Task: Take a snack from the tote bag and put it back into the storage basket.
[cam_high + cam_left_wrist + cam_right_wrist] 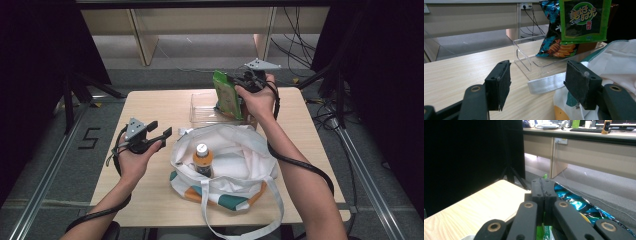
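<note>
A green snack packet (226, 95) hangs upright over the clear plastic tray (200, 112) at the back of the table, with my right gripper (239, 82) shut on its top edge. In the right gripper view the jaws (544, 186) are pressed together, with green foil (546, 232) showing beneath them. A blue chip bag (554, 37) leans in the tray (529, 62) behind the green packet (584, 20). My left gripper (160, 129) is held open and empty to the left of a white tote bag (235, 150). Its pads (499, 82) stand wide apart.
The tote bag lies open in the middle of the wooden table (150, 105) with an orange-capped bottle (202, 157) standing inside. A white strap (546, 85) of the bag lies near the tray. Another strap loops over the front table edge. Black stands flank the table.
</note>
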### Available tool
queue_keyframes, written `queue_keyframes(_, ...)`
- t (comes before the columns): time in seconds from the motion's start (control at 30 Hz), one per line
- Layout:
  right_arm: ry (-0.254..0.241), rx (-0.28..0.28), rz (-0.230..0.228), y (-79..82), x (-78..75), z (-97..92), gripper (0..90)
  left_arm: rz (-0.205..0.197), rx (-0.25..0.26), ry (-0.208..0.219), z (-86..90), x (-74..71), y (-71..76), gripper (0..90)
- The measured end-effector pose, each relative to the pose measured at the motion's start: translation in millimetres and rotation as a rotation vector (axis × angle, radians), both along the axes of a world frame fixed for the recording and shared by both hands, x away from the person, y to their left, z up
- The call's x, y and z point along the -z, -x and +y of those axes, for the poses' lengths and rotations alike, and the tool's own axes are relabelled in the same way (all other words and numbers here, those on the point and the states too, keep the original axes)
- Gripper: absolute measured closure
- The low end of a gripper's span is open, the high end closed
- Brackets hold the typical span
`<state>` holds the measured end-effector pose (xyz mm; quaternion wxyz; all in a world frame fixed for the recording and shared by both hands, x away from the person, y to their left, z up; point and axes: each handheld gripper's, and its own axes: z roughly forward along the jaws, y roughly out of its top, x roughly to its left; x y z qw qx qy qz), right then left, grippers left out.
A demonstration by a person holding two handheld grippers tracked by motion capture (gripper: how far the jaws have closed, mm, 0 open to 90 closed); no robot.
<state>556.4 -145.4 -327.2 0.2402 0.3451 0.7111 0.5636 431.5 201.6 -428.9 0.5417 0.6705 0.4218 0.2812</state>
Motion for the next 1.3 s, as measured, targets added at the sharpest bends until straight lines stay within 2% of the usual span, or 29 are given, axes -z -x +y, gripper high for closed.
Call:
queue_keyframes(0.1, -0.004, -0.001, 0.014, -0.7, 0.7, 0.9, 90.0, -0.001, 0.0, 0.0, 0.0, 0.0, 0.0, 36.2)
queue_keyframes(0.2, -0.001, -0.002, 0.006, -2.2, 1.7, 1.1, 90.0, 0.001, 0.001, 0.001, -0.4, 0.2, -0.1, 36.2)
queue_keyframes(0.23, -0.003, -0.008, 0.021, -2.3, 1.7, 1.6, 90.0, 0.001, 0.002, 0.002, -0.5, 0.3, -0.1, 36.2)
queue_keyframes(0.33, 0.004, -0.005, 0.013, -3.6, 3.1, 2.3, 90.0, 0.0, 0.002, 0.0, -0.4, 0.2, -0.1, 36.2)
queue_keyframes(0.37, 0.009, -0.007, -0.006, -5.6, 3.9, 1.9, 90.0, 0.0, 0.002, 0.0, -0.4, 0.2, -0.1, 36.2)
queue_keyframes(0.67, 0.009, -0.004, 0.015, -8.5, 7.2, 6.4, 90.0, 0.001, 0.003, -0.001, -1.0, 0.8, -0.5, 36.2)
queue_keyframes(0.83, 0.013, 0.001, 0.002, -11.8, 10.7, 8.5, 90.0, 0.001, 0.002, 0.0, -0.7, 0.9, -0.5, 36.3)
queue_keyframes(0.87, 0.026, -0.008, -0.015, -13.7, 11.3, 8.3, 90.0, 0.002, 0.003, 0.0, -0.8, 0.9, -0.6, 36.2)
queue_keyframes(1.0, 0.012, -0.003, 0.005, -13.7, 14.0, 11.2, 90.0, 0.003, 0.004, 0.0, -0.8, 1.0, -0.7, 36.2)
queue_keyframes(1.23, 0.01, -0.004, 0.009, -14.7, 19.2, 14.3, 90.0, 0.002, 0.004, -0.002, -0.8, 0.9, -0.8, 36.2)
queue_keyframes(1.27, 0.011, -0.007, 0.024, -14.2, 19.2, 14.7, 90.0, 0.003, 0.005, -0.004, -0.8, 1.0, -0.8, 36.3)
queue_keyframes(1.3, 0.016, -0.012, 0.016, -15.2, 19.4, 14.6, 90.0, 0.003, 0.006, -0.004, -0.9, 1.1, -0.9, 36.3)
